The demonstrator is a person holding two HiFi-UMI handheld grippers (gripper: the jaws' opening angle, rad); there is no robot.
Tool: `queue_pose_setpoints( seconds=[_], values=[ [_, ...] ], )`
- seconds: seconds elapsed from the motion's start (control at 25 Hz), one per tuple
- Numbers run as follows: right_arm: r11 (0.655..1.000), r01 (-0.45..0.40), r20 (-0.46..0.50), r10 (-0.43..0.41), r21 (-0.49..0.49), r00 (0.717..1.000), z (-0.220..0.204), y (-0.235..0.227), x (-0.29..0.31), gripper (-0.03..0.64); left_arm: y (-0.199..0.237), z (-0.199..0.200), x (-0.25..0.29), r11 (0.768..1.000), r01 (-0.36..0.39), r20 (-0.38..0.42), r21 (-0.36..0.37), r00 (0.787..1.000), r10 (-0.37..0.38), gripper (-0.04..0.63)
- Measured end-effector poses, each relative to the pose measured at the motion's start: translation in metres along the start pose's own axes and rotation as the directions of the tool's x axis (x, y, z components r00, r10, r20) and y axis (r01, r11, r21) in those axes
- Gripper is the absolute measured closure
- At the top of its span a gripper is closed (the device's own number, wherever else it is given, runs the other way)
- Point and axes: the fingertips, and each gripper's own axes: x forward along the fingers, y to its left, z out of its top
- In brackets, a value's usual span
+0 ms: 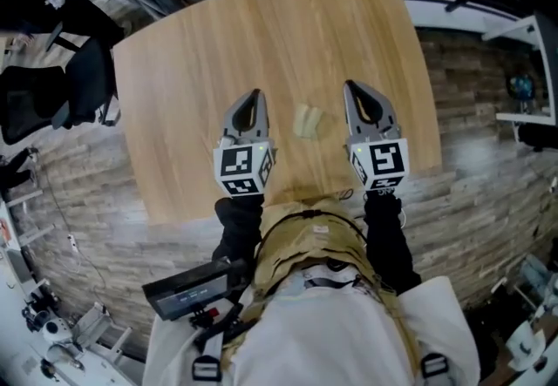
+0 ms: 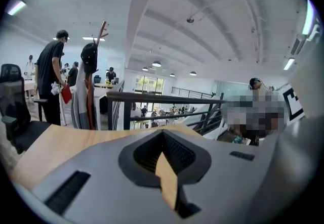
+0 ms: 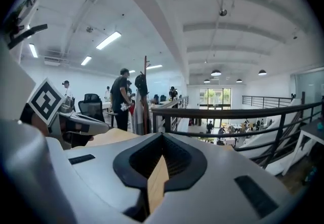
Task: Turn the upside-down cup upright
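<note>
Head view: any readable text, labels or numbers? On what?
No readable words or numbers anywhere.
Left cube, on the left claw: black-and-white square marker, no letters.
Right cube, on the right claw: same kind of marker, no letters.
Black device at the person's chest: screen marks too blurred to read.

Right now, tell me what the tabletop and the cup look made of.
Tabletop: wood or wood-look laminate, matte; fine pale grain lines run along it, with no glare. Cup: pale cream with a dull surface, perhaps plastic or paper; too blurred to settle.
</note>
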Motion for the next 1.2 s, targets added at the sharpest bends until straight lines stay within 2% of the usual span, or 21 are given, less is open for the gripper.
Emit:
queue_pose_setpoints(
  seconds=[0.24, 0.4, 0.64, 1.2],
  values=[
    [0.999, 0.009, 0.132, -0.004, -0.032, 0.991, 0.075, 0.014, -0.010, 0.595, -0.014, 0.087, -0.023, 0.999, 0.019, 0.181, 0.047, 0.983, -0.027, 0.594],
    [0.998, 0.000, 0.197, 0.012, -0.061, 0.980, 0.117, 0.025, -0.012, 0.595, -0.014, 0.122, -0.034, 0.999, 0.009, 0.248, 0.046, 0.969, -0.021, 0.594],
    [0.998, 0.009, 0.251, 0.007, -0.064, 0.968, 0.148, 0.037, -0.010, 0.595, -0.021, 0.143, -0.044, 0.999, 0.005, 0.295, 0.044, 0.955, -0.018, 0.594],
    [0.998, 0.041, 0.267, -0.027, -0.047, 0.963, 0.154, 0.029, -0.020, 0.595, -0.041, 0.151, -0.042, 0.997, 0.039, 0.308, 0.064, 0.950, -0.057, 0.594]
  ],
)
